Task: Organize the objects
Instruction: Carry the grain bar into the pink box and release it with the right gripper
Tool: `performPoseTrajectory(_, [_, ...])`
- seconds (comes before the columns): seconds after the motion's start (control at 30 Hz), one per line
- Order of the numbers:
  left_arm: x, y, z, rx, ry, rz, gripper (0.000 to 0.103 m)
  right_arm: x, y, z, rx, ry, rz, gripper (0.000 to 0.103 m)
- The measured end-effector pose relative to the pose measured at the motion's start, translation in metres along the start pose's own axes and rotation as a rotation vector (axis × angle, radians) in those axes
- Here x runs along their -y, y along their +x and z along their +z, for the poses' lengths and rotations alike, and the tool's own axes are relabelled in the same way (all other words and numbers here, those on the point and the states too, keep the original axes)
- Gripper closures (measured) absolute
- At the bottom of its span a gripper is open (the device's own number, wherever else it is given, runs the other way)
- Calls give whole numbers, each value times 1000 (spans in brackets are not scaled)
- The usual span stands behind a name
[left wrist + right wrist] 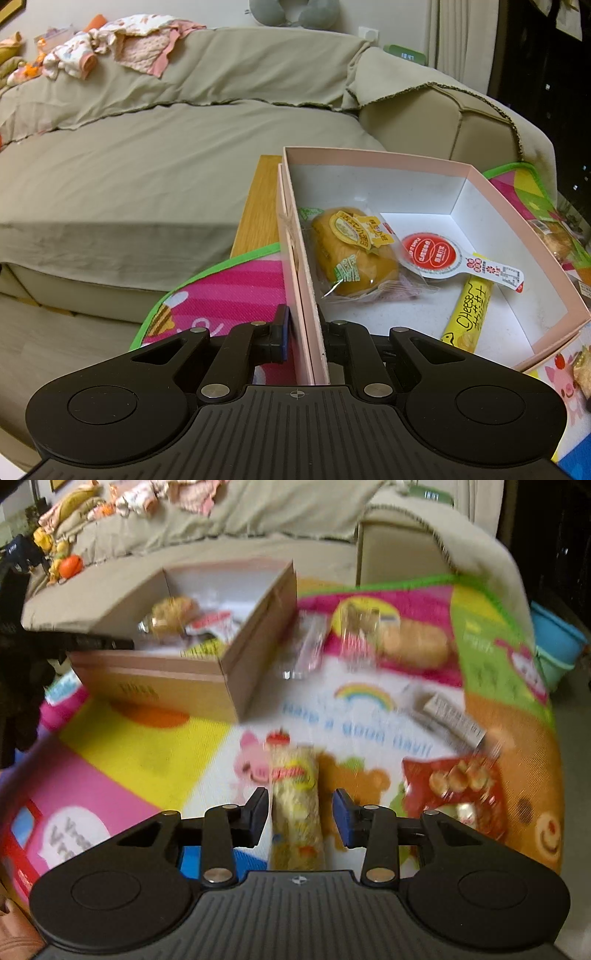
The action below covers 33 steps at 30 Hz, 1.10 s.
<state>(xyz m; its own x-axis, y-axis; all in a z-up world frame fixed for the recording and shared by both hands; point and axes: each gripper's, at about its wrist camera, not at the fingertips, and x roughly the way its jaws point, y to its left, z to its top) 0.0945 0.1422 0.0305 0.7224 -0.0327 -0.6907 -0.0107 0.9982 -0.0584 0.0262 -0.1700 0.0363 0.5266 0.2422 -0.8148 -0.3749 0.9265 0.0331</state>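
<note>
My left gripper (304, 338) is shut on the near wall of the pink box (308, 295), one finger outside and one inside. In the box lie a wrapped bun (352, 251), a red-lidded cup (430, 253) and a yellow cheese stick (469, 314). In the blurred right wrist view, my right gripper (300, 818) is open, its fingers on either side of a long yellowish snack packet (295, 805) lying on the colourful mat (147, 746). The box (177, 675) stands further back on the left, with the left gripper (92, 642) on its wall.
More snacks lie on the mat: a red packet (454, 790), a white wrapper (450, 720), a bun packet (402, 638) and a clear wrapper (306, 646). A covered sofa (147, 147) with clothes stands behind. A blue tub (554, 642) is at the right.
</note>
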Motion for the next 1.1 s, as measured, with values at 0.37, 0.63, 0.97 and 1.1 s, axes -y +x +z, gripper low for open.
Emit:
performPoseTrajectory(0.37, [0,0,0,2,-3,-1,90,-6,-40,25,80,36,97,75])
performPoseTrajectory(0.63, [0,1,0,1,-4,-2,90,-27,-83,118,369,91,307,75])
performPoseTrajectory(0.97, [1,1,0,1,-4,-6,90,-85,7,162,261,95,340,73])
performPoseTrajectory(1.1, [1,2,-1,0,-11,-11,90,-77,11,154,239,119,360,73])
